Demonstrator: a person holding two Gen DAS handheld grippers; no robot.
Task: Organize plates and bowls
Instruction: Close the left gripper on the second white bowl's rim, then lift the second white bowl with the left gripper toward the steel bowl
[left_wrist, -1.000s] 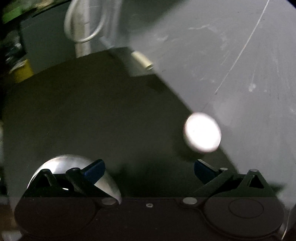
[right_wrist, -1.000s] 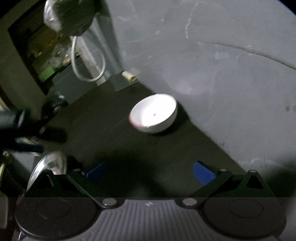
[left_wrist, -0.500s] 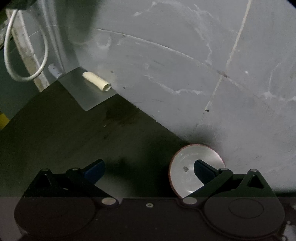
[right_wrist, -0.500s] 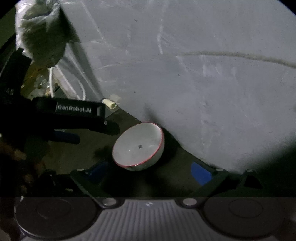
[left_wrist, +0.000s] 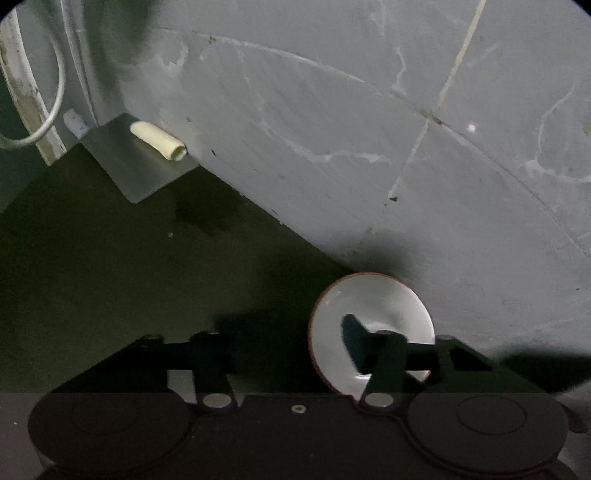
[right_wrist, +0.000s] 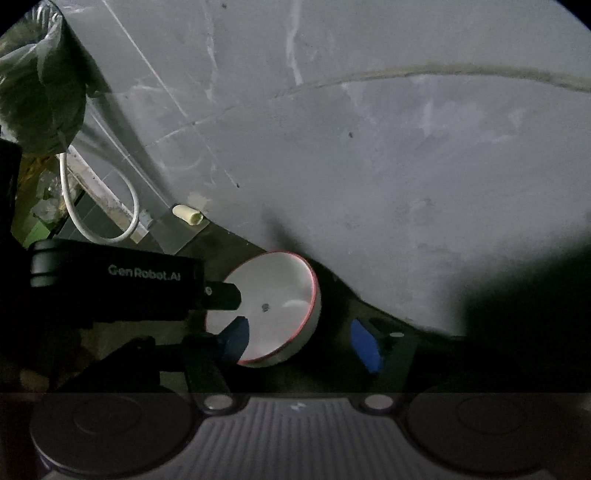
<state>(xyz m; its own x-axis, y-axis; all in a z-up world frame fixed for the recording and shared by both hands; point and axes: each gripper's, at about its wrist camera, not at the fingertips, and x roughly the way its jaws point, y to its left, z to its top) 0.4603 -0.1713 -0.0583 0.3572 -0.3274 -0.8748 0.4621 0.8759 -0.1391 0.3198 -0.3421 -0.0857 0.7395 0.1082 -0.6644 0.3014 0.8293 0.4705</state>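
Note:
A white bowl with a red rim stands upright on the dark counter, close to the grey wall. My left gripper straddles the bowl's left rim: its right finger is inside the bowl and its left finger is outside, with a gap to the rim. Its jaws are closing. In the right wrist view, one of the left gripper's fingers reaches into the bowl from the left. My right gripper has its left pad over the bowl's near side and its right pad just clear of the outer wall. Its jaws are also closing.
The grey tiled wall rises right behind the bowl. At the back left a cream tube lies on a small metal sheet. A white cable loop and a plastic bag hang further left.
My left gripper swung over to the bowl, put its right finger inside and narrowed its jaws. My right gripper came closer to the bowl and narrowed too. A metal bowl left both views.

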